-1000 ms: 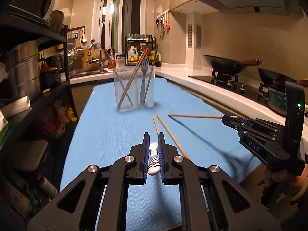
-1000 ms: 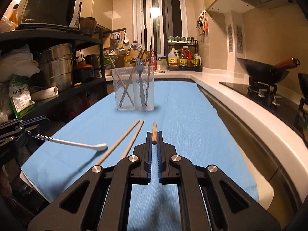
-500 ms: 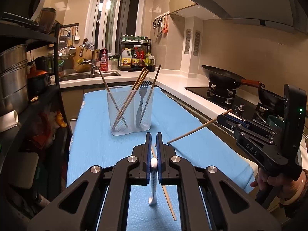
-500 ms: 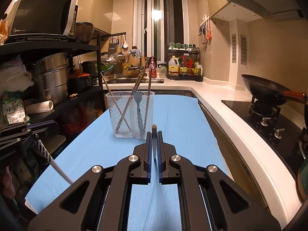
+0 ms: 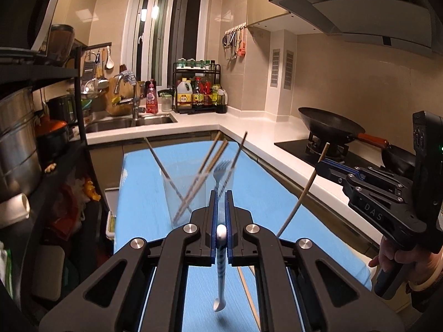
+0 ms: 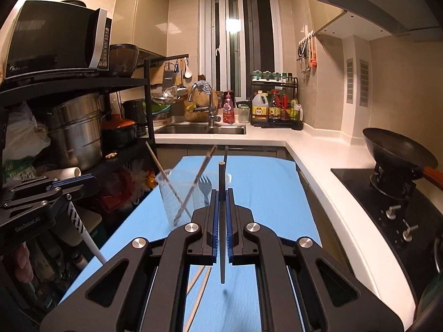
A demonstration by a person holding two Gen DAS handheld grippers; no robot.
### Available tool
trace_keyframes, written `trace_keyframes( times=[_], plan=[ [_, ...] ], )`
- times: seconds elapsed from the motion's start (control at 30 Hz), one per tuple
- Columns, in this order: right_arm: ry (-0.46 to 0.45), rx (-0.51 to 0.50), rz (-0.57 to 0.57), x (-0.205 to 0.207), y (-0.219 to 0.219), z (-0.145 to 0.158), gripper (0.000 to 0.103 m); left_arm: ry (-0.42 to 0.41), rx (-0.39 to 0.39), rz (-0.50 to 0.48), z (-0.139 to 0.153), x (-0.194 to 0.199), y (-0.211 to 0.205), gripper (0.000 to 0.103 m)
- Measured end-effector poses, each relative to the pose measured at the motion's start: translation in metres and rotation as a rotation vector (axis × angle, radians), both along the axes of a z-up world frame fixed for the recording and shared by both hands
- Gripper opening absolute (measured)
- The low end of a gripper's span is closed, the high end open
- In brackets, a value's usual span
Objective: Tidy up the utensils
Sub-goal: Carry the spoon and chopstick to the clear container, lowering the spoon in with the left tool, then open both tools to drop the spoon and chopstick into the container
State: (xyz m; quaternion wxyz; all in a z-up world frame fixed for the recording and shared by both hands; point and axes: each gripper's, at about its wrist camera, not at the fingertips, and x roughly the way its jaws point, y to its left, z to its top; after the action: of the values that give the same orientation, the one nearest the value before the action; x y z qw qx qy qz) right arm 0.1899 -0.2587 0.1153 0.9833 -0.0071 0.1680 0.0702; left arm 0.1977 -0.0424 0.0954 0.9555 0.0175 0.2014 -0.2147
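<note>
Above the blue-covered bench, both tools are raised clear of the surface. Left tool: closed on a white spoon with a striped handle, which hangs bowl-down beneath the pads. Right tool: closed on a single wooden chopstick, held near-vertical, its lower end free in the air. Clear plastic cup, upright on the bench just beyond both tools, containing several chopsticks and a fork. Two further chopsticks lie flat on the bench below the right tool.
</note>
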Motion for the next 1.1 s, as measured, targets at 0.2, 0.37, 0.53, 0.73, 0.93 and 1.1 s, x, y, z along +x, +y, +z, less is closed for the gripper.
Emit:
trace_keyframes(
  times=[0.2, 0.37, 0.53, 0.73, 0.93, 1.1],
  plan=[
    [-0.054, 0.016, 0.014, 0.027, 0.006, 0.048, 0.005, -0.056, -0.005, 0.001, 0.047, 0.037, 0.000, 0.005],
    [-0.083, 0.034, 0.026, 0.049, 0.010, 0.082, 0.005, -0.107, -0.020, 0.006, 0.081, 0.066, -0.005, 0.005],
    [-0.109, 0.017, 0.040, 0.068, 0.018, 0.096, 0.005, -0.144, -0.022, 0.013, 0.099, 0.096, -0.014, 0.005],
    [-0.142, -0.007, 0.047, 0.089, 0.032, 0.103, 0.005, -0.159, -0.028, 0.034, 0.101, 0.128, -0.022, 0.005],
    [-0.114, -0.029, 0.023, 0.118, 0.035, 0.083, 0.005, -0.146, -0.036, 0.053, 0.086, 0.157, -0.025, 0.005],
    [-0.071, -0.042, 0.024, 0.135, 0.034, 0.054, 0.005, -0.103, -0.014, 0.064, 0.059, 0.179, -0.030, 0.005]
  ],
)
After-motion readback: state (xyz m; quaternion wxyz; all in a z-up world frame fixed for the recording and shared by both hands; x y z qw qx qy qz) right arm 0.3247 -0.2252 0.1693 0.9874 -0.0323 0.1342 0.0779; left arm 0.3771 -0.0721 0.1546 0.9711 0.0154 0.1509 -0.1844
